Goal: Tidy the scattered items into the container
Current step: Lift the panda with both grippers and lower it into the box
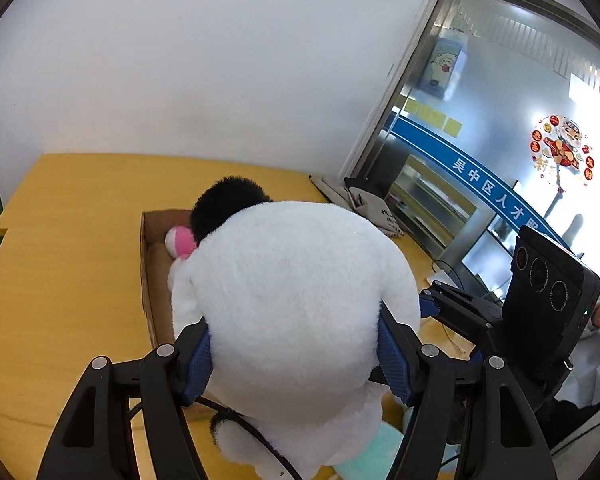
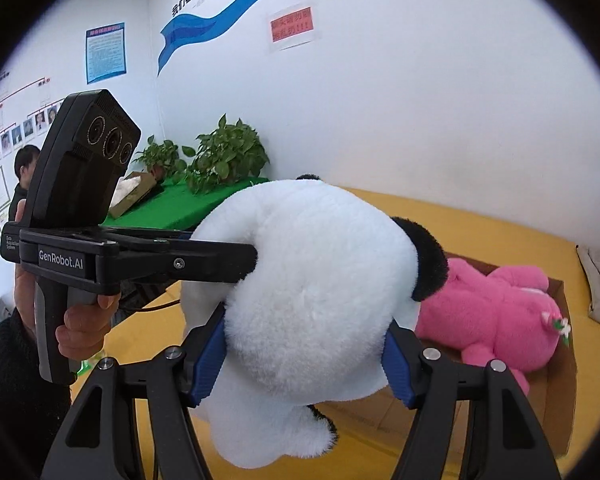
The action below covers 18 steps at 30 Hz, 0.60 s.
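Both claws, left claw [image 1: 296, 356] and right claw [image 2: 306, 354], clamp panda plush [image 2: 312, 280] above box rim [image 2: 560, 364].

The big white plush panda [image 2: 320, 280] fills the middle of both views and blocks most of the cardboard box [image 2: 556, 380]. In the right wrist view a pink plush [image 2: 488, 312] takes up the box's right half. Bare yellow table [image 1: 68, 260] is open at the left of the left wrist view. The left gripper [image 2: 256, 258] crowds in from the left.

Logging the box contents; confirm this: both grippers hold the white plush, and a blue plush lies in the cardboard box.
One error: the plush in the cardboard box is pink, not blue, per the right wrist view. Both grippers, left and right, hold the white plush.
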Available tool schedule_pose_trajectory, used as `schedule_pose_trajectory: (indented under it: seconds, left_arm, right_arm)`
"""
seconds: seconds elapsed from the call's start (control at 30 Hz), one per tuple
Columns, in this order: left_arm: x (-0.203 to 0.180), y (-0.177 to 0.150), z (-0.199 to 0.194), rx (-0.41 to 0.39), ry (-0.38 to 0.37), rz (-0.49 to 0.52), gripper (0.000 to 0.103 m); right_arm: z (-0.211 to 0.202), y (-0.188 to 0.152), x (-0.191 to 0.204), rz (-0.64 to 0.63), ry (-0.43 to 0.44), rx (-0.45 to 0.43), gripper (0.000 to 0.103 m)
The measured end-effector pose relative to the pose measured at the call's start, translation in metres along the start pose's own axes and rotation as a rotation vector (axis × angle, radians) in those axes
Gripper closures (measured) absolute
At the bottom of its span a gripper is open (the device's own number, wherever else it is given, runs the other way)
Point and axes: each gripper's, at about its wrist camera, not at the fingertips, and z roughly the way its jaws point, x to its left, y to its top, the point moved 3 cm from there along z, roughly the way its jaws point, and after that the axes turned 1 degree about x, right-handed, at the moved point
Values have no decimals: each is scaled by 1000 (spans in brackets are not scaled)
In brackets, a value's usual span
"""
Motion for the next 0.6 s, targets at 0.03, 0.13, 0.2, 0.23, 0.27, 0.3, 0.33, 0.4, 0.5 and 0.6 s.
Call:
schedule_pose_trajectory:
  seconds: [0.03,0.13,0.2,0.23,0.27,0.3,0.33,0.4,0.5,0.6]
  left_arm:
    - [8,12,16,8,0,-13,29]
    - [39,30,66,52,5,-75,29]
    - [59,28,95,93,30,-113,29]
    - [68,22,109,115,48,-129,29]
    - [78,15,124,139,66,-149,29]
    - [89,6,137,168,82,-172,29]
    - [100,-5,151,204,99,-201,29]
    - [119,-26,171,272,121,-236,27]
    - [129,-39,180,283,136,-223,22]
    - [139,-37,178,295,139,-256,14]
  right_arm:
    - [11,8,-13,6,-3,-5,35]
    - [48,20,-50,45,13,14,35]
    - [77,15,-71,89,39,53,35]
    - [93,10,-80,115,55,83,35]
    - [109,2,-88,136,66,115,35]
    - [125,-7,-93,149,70,147,35]
    - [139,-17,-96,160,74,185,35]
    - [163,-46,-99,184,79,280,36]
    - [183,-67,-95,171,57,361,35]
    - [182,-62,-91,182,44,384,31]
